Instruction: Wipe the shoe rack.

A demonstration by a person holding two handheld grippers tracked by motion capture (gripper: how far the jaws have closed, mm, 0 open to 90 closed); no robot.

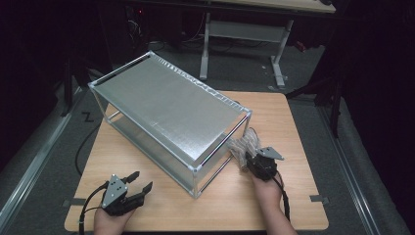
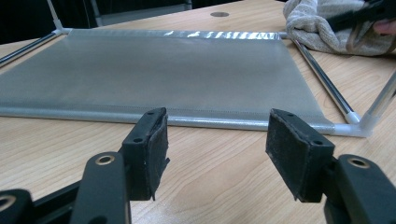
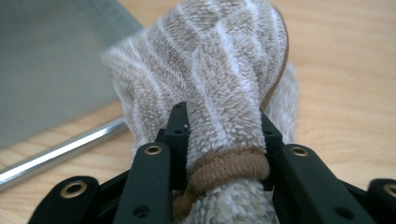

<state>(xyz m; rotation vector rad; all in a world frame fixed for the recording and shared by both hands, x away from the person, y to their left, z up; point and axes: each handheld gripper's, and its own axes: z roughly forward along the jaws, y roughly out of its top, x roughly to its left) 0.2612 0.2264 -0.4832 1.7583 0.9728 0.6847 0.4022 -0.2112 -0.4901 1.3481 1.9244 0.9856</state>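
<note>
Your right gripper [image 3: 224, 140] is pinching a fluffy towel [image 3: 210, 74]. The towel is cream with pale brown stripes and a brown edge. The two black jaws squeeze a thick fold of it, and the brown edge bunches up right between them. The rest of the towel puffs out past the jaws in a soft lump. From the high view, your right gripper [image 1: 258, 161] sits near the right side of the wooden table [image 1: 288, 122], and the towel [image 1: 242, 144] rests on the table just beside the near right corner of the silver rack [image 1: 166, 112].

Your left gripper [image 2: 215, 140] has its jaws spread wide apart, with nothing between them. It points at the bottom shelf of the rack [image 2: 154, 74] and its shiny front bar. In the high view, your left gripper [image 1: 137, 183] is low over the near left part of the table, close to the rack but not touching it. In the left gripper view, the towel [image 2: 322, 28] is far off at the top right, past the rack's corner.
</note>
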